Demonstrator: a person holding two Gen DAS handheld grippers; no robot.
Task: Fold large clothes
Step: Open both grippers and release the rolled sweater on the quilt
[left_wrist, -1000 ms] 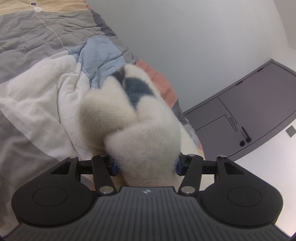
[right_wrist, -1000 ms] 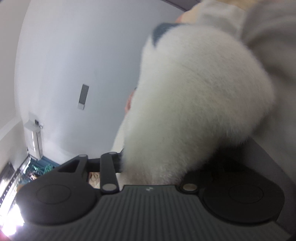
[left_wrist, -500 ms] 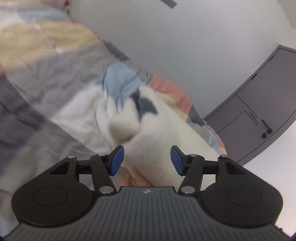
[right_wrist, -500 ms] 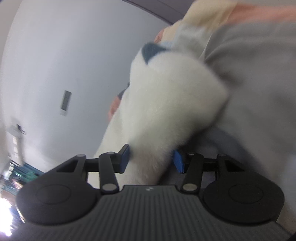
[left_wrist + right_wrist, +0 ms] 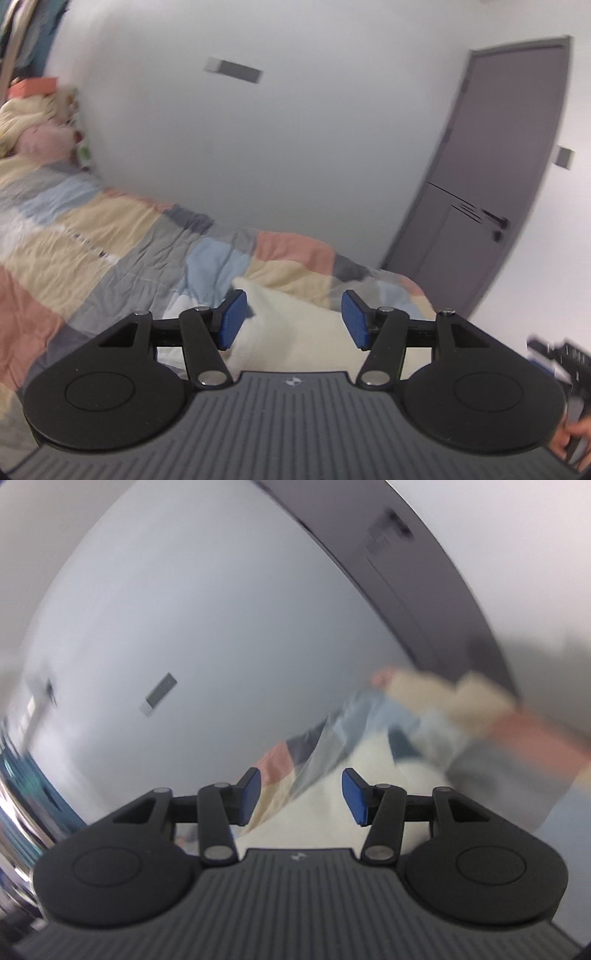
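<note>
A cream fluffy garment lies on the patchwork quilt of a bed. My left gripper hangs above it, jaws opening, blue pads clear of the fabric with nothing gripped. In the blurred right wrist view the same garment shows white with a dark blue patch. My right gripper is open above it, and its pads hold nothing. At the lower right edge of the left wrist view I see the other gripper and a hand.
A pale wall runs along the bed's far side. A grey door stands at the right past the bed's end. Pillows and bedding are piled at the far left. A small grey plate is on the wall.
Both grippers have let go of the fluffy garment, risen away from the bed and rolled. The garment now lies on the quilt below them.
</note>
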